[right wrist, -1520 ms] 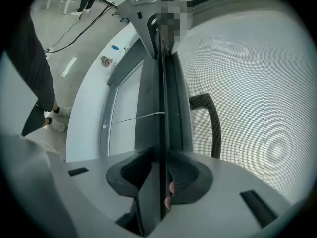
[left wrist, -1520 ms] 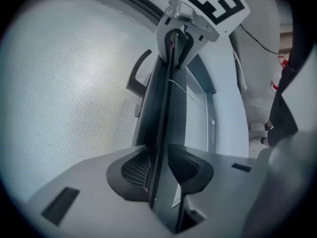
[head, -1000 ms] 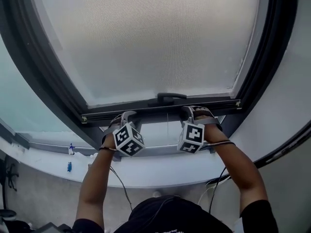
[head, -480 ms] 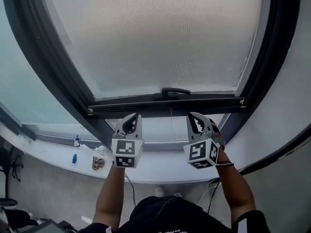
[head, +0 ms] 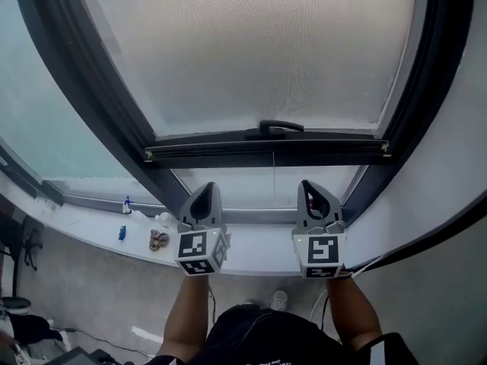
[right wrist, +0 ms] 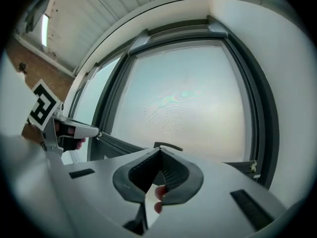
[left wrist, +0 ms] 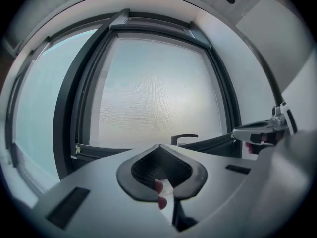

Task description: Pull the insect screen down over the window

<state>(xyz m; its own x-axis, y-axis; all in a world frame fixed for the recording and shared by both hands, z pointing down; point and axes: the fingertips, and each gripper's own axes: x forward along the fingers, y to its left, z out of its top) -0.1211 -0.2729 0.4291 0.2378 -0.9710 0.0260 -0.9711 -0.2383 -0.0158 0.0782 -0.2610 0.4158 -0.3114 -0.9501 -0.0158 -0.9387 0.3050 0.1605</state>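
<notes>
Left hand-held gripper (head: 205,192) and right hand-held gripper (head: 310,192) both have their jaws pressed together on nothing. They are held side by side below the bottom bar (head: 228,152) of the insect screen (head: 259,52), clear of it. The screen covers most of the window; a handle (head: 280,126) sits mid-bar. Trinkets (head: 158,239) lie on the sill (head: 91,219).

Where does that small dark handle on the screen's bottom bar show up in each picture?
Head view: the handle sits mid-picture, atop the bottom bar.
Left gripper view: handle slightly right of centre, lower half.
Right gripper view: handle near centre, lower half.
Shared landmark: the pale mesh screen behind it.
</notes>
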